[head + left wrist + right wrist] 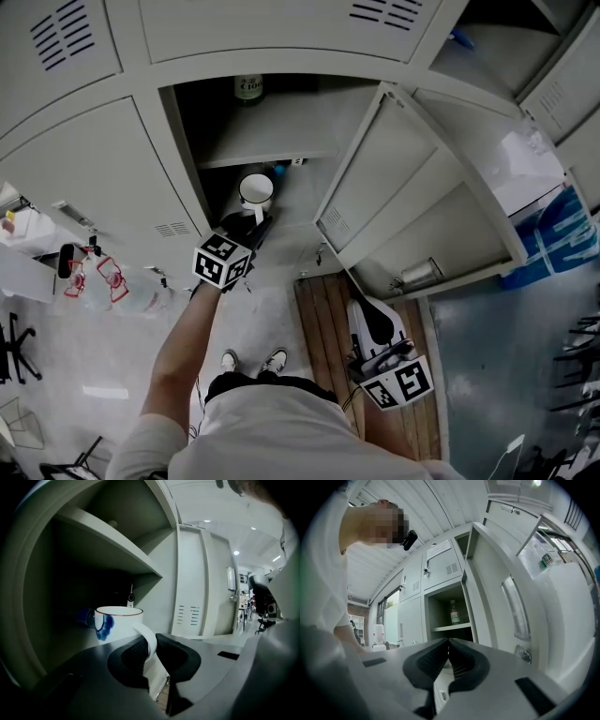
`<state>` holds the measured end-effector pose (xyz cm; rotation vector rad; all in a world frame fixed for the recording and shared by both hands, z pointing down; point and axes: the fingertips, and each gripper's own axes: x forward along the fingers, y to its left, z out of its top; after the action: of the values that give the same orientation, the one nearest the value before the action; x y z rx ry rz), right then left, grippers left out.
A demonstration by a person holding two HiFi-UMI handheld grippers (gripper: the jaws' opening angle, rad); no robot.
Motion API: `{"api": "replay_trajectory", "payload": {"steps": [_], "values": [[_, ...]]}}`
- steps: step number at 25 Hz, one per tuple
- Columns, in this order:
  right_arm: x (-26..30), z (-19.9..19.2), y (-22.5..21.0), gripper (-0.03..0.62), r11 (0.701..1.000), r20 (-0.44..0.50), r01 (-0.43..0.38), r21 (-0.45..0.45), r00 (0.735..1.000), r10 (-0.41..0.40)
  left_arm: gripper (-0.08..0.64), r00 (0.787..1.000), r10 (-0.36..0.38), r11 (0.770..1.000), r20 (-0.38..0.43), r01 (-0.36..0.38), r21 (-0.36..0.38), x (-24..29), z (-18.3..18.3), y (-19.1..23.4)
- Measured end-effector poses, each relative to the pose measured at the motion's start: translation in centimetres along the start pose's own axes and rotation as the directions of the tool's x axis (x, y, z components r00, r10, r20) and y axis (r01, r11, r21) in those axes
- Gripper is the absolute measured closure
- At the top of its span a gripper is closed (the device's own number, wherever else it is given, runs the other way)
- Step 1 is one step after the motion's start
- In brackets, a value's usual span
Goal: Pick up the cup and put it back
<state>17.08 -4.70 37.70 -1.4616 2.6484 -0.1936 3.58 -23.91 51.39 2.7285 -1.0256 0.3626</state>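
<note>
Left tool (151, 645) was clamped narrow on the handle of the cup (117, 622) — cup inside the locker (309, 127), under the shelf (112, 545). Right tool (448, 652) closed, empty. Best to keep it level and move it straight — the thin handle could swivel.

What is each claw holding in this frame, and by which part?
The left claw grips the white cup by its handle, pinched between its jaws. The right claw is shut and holds nothing.
</note>
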Motion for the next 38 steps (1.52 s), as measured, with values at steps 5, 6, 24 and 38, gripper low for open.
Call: {"api": "replay_trajectory", "payload": {"steps": [5,6,24,38], "values": [[-0.3,-0.3,-0.2,0.574,1.000,-0.002,0.006,0.008,1.000,-0.006,0.489,0.996,0.080,0.995,-0.027,-0.079,0.058,0.0,-0.3,0.5],[-0.3,-0.3,-0.2,0.575,1.000,0.000,0.005,0.009,1.000,-0.005,0.489,0.996,0.087,0.995,-0.024,-0.085,0.057,-0.1,-0.3,0.5],[0.4,-0.5,0.1,0.574,1.000,0.002,-0.015,0.018,1.000,0.015,0.389,0.989,0.144,0.990,-0.024,-0.144,0.003,-1.8,-1.0,0.8],[2.8,-0.3,2.0,0.575,0.998,0.023,-0.067,0.008,0.998,0.066,0.435,0.984,0.175,0.981,0.016,-0.176,0.076,-6.3,1.0,0.3]]}}
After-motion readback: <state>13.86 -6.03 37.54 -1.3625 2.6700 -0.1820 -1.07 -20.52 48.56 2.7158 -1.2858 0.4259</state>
